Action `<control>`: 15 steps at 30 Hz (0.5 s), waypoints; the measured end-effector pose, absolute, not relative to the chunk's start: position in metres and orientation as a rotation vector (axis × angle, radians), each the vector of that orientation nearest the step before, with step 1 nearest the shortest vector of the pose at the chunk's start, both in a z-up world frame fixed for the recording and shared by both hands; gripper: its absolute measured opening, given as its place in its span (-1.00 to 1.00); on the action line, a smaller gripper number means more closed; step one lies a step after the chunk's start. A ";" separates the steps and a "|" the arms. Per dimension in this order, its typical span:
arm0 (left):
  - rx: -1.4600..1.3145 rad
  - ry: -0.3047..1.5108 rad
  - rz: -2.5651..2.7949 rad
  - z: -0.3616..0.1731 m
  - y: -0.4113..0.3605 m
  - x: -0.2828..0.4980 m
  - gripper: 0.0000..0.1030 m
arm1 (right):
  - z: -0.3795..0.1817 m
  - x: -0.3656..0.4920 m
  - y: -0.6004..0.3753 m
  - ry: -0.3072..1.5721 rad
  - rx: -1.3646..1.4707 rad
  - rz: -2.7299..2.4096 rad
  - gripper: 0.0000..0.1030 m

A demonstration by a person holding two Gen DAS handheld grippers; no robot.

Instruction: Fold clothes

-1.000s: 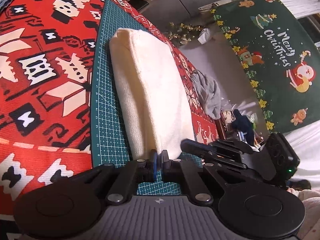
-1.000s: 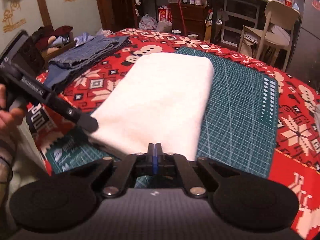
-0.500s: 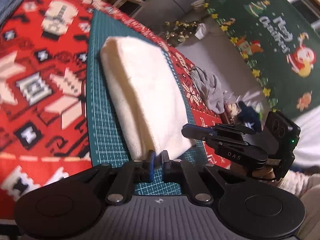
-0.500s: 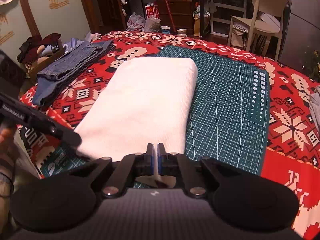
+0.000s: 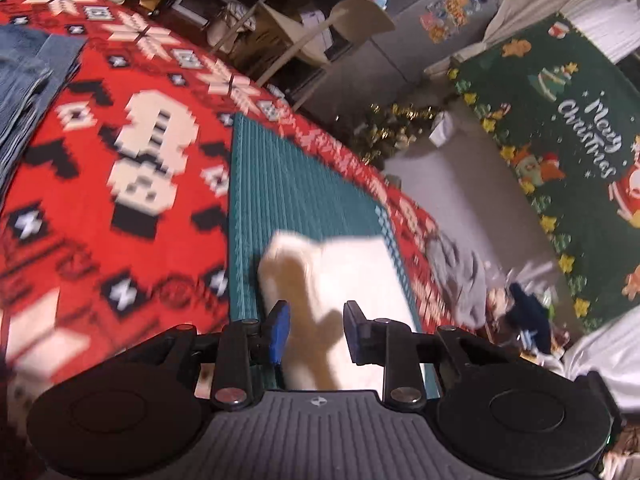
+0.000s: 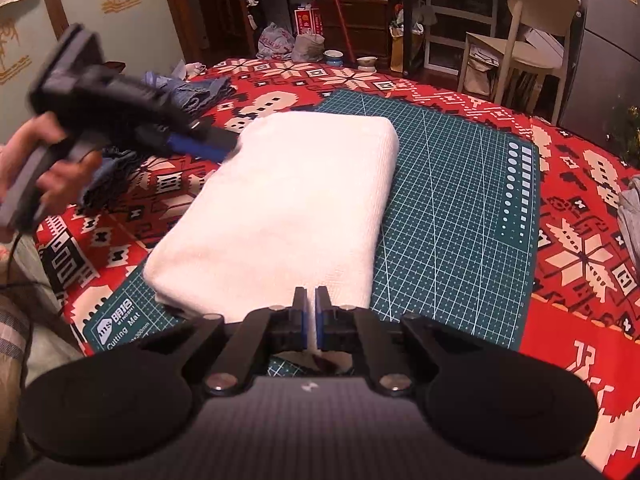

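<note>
Since the earlier frames we saw the left gripper point(image 5: 314, 330) leave the near edge of the folded white towel point(image 6: 288, 204) and lift toward its left side; its jaws had just been opening and stood partly apart, with nothing between the pads. From the left wrist view the towel point(image 5: 352, 280) lay below that gap, blurred, with the gripper's shadow across it.

We noted the towel as a thick, soft rectangular bundle with rounded folded edges and a fine woven texture. It lay flat on the green cutting mat point(image 6: 460, 200), toward the mat's left side, its near left corner reaching the printed mat label. The mat was smooth with a white grid, and it rested on a red tablecloth point(image 6: 580, 248) of knit-like pattern with cream snowflakes and black motifs.

We recorded the right gripper point(image 6: 311, 312) low at the towel's near edge, angled downward, its jaws nearly together and pinching a thin fold of white cloth. The left gripper point(image 6: 230, 146) appeared in the right wrist view raised above the towel's left edge, tilted across the frame, its blue pad showing; the person's left hand point(image 6: 36, 164) was wrapped around the dark handle.

Folded blue denim point(image 6: 192, 92) lay on the tablecloth beyond the left gripper. A cream chair point(image 6: 532, 36) stood behind the table.
</note>
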State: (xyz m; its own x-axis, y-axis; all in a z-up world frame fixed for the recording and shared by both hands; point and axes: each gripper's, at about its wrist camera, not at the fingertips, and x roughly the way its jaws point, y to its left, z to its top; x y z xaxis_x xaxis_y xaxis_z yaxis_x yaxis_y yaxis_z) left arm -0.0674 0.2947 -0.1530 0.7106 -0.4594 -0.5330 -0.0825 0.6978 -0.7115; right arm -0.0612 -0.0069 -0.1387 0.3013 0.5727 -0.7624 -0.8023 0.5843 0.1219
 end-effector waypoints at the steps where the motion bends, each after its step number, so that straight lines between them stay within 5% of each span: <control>1: -0.780 0.760 -0.232 -0.152 0.296 -0.064 -0.47 | -0.139 -0.061 -0.007 0.866 -0.304 0.931 -0.92; 3: -0.765 0.749 -0.213 -0.152 0.297 -0.058 -0.90 | -0.139 -0.060 -0.008 0.869 -0.298 0.933 -0.92; 15: -0.474 0.726 -0.174 -0.147 0.280 -0.064 -0.88 | -0.129 -0.056 -0.009 0.877 -0.266 0.948 -0.92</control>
State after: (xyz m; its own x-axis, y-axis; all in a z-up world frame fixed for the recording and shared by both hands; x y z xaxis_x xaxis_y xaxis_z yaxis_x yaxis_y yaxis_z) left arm -0.0636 0.2801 -0.1469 0.7390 -0.3130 -0.5966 -0.0091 0.8808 -0.4733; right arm -0.0562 -0.0094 -0.1289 0.2805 0.5953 -0.7530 -0.7970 0.5816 0.1629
